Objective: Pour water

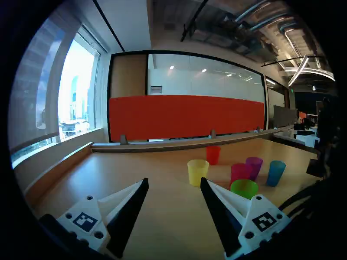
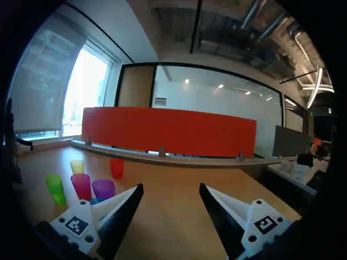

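Several plastic cups stand on the wooden table (image 1: 143, 173): a yellow cup (image 1: 198, 172), a red cup (image 1: 213, 154), a pink cup (image 1: 240, 173), a purple cup (image 1: 254, 167), a blue cup (image 1: 276, 172) and a green cup (image 1: 244, 189). My left gripper (image 1: 173, 188) hovers open above the table, with the yellow cup just beyond its fingertips. In the right gripper view the same cups stand at the lower left: green (image 2: 56, 188), pink (image 2: 81, 186), purple (image 2: 103, 189), yellow (image 2: 77, 166), red (image 2: 116, 168). My right gripper (image 2: 170, 190) is open and holds nothing.
A red divider panel (image 1: 186, 116) runs along the table's far edge. A bright window (image 1: 76, 99) is at the left. Desks with clutter (image 2: 299, 171) sit at the right. Dark cables (image 1: 303, 197) lie near the table's right edge.
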Available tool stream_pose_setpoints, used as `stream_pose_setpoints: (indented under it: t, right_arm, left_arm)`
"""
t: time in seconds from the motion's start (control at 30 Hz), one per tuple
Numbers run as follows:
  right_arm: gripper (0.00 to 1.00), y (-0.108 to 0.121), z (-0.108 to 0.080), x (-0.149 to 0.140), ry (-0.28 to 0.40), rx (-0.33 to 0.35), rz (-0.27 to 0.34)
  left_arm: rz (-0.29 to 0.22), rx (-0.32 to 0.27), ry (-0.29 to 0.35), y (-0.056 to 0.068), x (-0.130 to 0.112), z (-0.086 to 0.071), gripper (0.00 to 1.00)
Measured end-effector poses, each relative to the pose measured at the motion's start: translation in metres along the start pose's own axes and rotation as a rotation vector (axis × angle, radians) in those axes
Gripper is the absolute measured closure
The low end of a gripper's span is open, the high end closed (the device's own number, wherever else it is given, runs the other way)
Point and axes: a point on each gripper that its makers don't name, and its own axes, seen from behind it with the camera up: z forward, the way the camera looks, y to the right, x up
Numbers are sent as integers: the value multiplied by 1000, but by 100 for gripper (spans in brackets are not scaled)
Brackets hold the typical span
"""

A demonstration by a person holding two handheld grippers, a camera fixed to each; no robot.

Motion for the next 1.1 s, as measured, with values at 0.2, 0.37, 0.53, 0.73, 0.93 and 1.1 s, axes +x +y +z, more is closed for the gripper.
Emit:
stream_pose_setpoints:
  t: [0.2, 0.37, 0.53, 0.73, 0.93, 1.1]
  right_arm:
    - [0, 5, 1, 9, 61, -51, 40]
    - [0, 8, -2, 11, 82, -91, 50]
    - [0, 9, -3, 9, 87, -114, 56]
    - [0, 7, -3, 9, 79, -112, 65]
    - [0, 3, -2, 8, 63, -106, 81]
    - [0, 2, 1, 6, 43, -100, 114]
  left_arm:
    - [-22, 43, 70, -7, 19, -2, 12]
    - [-49, 71, 111, -13, 26, -3, 12]
    - [-72, 77, 114, -13, 22, 0, 12]
    - [-63, 88, 121, -11, 23, 4, 12]
    - [-36, 118, 140, -10, 28, 9, 12]
    - [-7, 152, 176, -8, 33, 11, 12]
